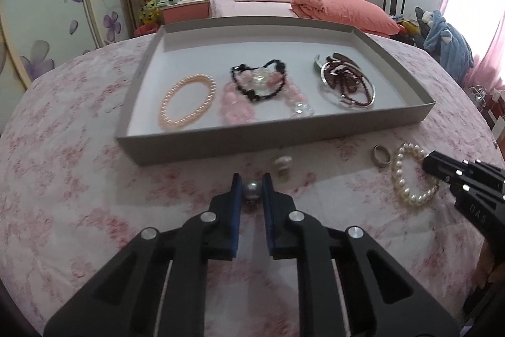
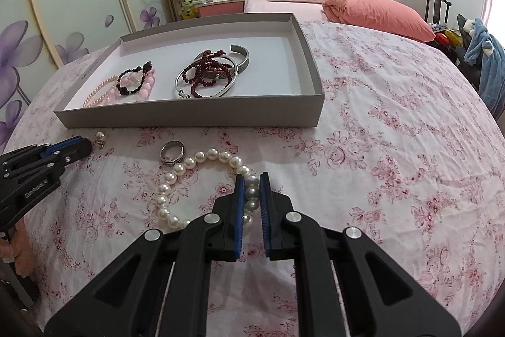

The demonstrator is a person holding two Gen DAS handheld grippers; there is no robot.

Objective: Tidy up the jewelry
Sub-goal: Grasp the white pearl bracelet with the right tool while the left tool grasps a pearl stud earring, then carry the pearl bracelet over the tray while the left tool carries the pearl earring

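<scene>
Two grippers pinching: left gripper on a grey pearl earring, right gripper on the white pearl bracelet; ring and grey tray nearby.

Left gripper was pinched on a grey pearl earring lying on the floral cloth, just in front of the grey tray. A second, blurred earring, probably its pair, lay just beyond. Tray held a peach pearl bracelet, pink and black beads and silver bangles. Right gripper touched the white pearl bracelet, beside a ring.
</scene>
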